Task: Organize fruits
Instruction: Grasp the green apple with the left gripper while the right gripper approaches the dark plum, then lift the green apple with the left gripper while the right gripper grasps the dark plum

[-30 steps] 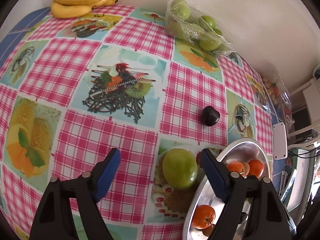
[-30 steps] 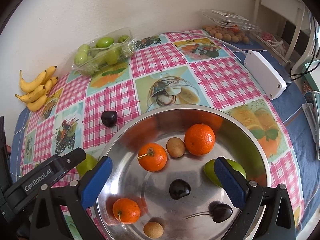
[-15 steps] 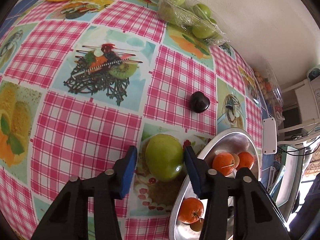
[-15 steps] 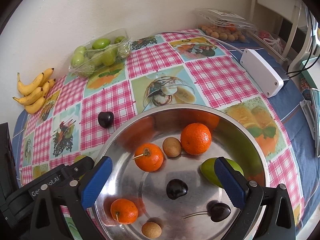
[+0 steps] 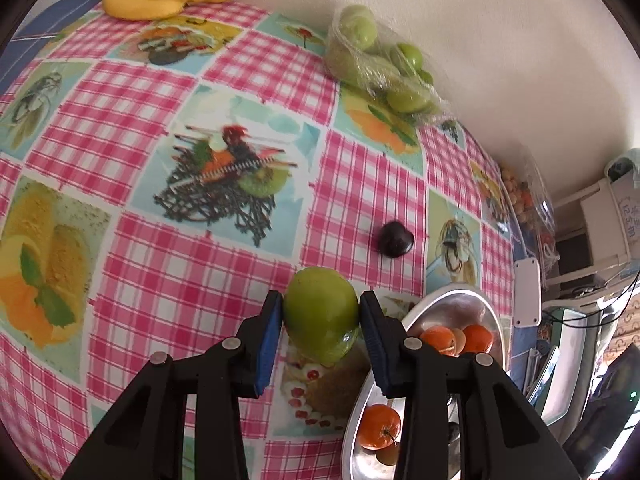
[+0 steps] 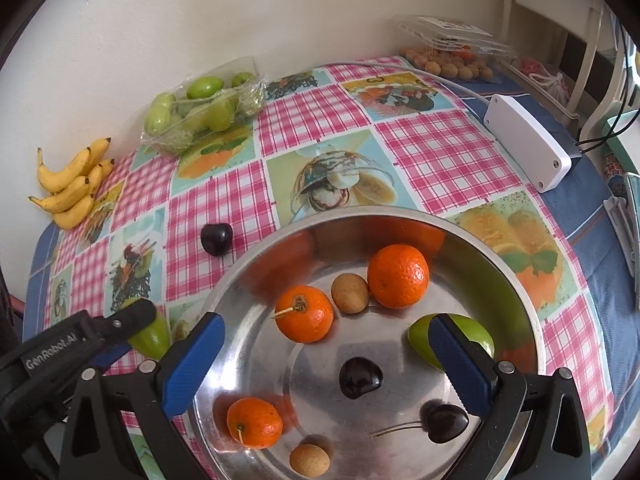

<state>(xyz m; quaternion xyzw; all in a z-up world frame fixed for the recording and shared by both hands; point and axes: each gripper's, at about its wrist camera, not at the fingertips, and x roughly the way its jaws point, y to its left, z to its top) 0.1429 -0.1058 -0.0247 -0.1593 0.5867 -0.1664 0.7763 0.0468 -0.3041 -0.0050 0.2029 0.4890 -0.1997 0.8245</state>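
Left hand-held gripper [image 5: 321, 316]: blue pads pressed on both sides of the smooth green pear-shaped fruit [image 5: 322, 314], gripping it just above the tabletop [image 5: 208, 264].
Destination: round shiny steel bowl [image 5: 440, 304], just right of the fruit.
Fruit's long axis: near to far.
Right hand-held gripper [image 6: 324, 360]: spread wide, empty, over that bowl.
Nearer arm: left.

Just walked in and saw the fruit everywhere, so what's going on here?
Someone is sorting fruit with two handheld grippers. The left gripper is shut on a green fruit beside the metal bowl. The right gripper hangs open over the bowl, which holds oranges, dark cherries and more. One cherry lies on the cloth.
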